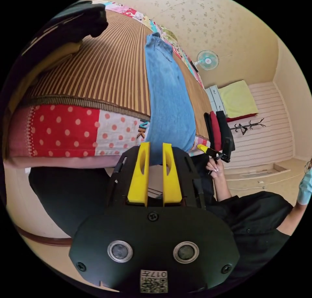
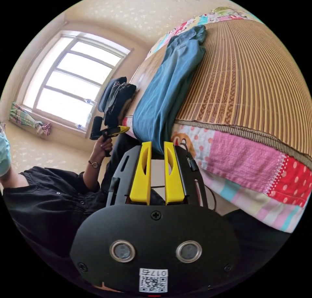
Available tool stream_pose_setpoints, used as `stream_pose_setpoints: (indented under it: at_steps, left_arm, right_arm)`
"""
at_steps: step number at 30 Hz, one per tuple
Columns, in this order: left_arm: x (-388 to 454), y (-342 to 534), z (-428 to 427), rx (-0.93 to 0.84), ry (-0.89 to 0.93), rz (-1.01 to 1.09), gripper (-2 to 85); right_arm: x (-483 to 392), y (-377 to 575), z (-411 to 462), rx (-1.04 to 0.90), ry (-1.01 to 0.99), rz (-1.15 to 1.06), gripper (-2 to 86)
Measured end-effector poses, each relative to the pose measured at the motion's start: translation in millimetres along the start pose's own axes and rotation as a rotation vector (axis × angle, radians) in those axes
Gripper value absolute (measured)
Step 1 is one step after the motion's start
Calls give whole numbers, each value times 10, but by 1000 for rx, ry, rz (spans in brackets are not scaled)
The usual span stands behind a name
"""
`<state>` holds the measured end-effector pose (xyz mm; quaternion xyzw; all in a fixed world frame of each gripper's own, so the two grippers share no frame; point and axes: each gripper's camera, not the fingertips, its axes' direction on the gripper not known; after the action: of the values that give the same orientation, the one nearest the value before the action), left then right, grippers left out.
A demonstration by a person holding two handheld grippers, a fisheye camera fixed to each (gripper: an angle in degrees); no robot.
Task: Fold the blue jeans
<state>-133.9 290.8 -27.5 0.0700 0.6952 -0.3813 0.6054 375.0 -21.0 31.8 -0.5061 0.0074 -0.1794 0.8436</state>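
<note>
The blue jeans [image 1: 167, 93] lie stretched lengthwise on the striped bamboo mat [image 1: 107, 67], their near end hanging over the bed's edge. In the left gripper view my left gripper [image 1: 157, 146] has its yellow jaws close together with the hanging denim end between them. The right gripper view shows the same jeans [image 2: 169, 83], and my right gripper [image 2: 158, 144] is likewise closed on the end at the bed's edge. Each view also catches the other gripper in a hand beside the jeans: the right gripper [image 1: 203, 147] and the left gripper [image 2: 122, 128].
A patchwork quilt [image 1: 65, 129] covers the bed side under the mat. Dark folded clothes [image 1: 219, 129] lie on the bed past the jeans. A person in a black top [image 2: 42, 194] stands close. A window [image 2: 74, 83], a fan [image 1: 208, 59] and a coat rack [image 1: 247, 126] are further off.
</note>
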Motion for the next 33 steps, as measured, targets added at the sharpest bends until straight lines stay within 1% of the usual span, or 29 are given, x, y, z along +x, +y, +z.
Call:
stream_pose_setpoints:
  at_steps: [3, 5, 8, 9, 10, 11, 13, 14, 16, 18, 21, 24, 29, 33]
  left_arm:
    - [-19, -93, 97, -22, -56, -10, 60]
    - [-30, -124, 231, -70, -114, -19, 41]
    - [-15, -93, 220, -67, -110, -13, 10]
    - [-8, -84, 198, -65, -105, -9, 6]
    - [2, -64, 144, -61, -87, 0, 0]
    - [-3, -38, 91, -55, -56, 10, -4]
    - [-66, 1, 48, -43, -23, 8, -7]
    - [-135, 17, 50, -41, -9, -9, -7]
    - [-238, 28, 66, -36, 23, -45, -8]
    - [-267, 28, 72, -28, 31, -60, -8]
    - [-214, 15, 73, -28, -21, -50, -8]
    - [-183, 11, 70, -26, -56, -46, -9]
    - [-152, 17, 95, -24, -100, -35, -9]
    - [-189, 24, 96, -19, -87, -46, -9]
  right_arm:
    - [-61, -65, 94, -11, 58, -13, 52]
    - [-88, -98, 240, -66, 118, -10, 38]
    - [-160, -77, 319, -121, 147, -31, 17]
    - [-188, -65, 307, -123, 130, -47, 14]
    - [-252, -31, 241, -108, 64, -94, 12]
    - [-290, 15, 132, -63, -26, -135, 10]
    - [-220, 82, -30, 17, -120, -125, 9]
    - [-102, 109, -74, 35, -71, -55, 9]
    - [18, 119, -49, 5, 54, 15, 11]
    - [-9, 120, -24, 2, 85, -1, 15]
    - [-183, 102, -21, 49, 77, -47, 20]
    - [-370, 55, 21, 73, 134, -97, 19]
    - [-530, -46, 245, 3, 297, -137, 18]
    - [-581, -40, 316, -11, 307, -156, 15]
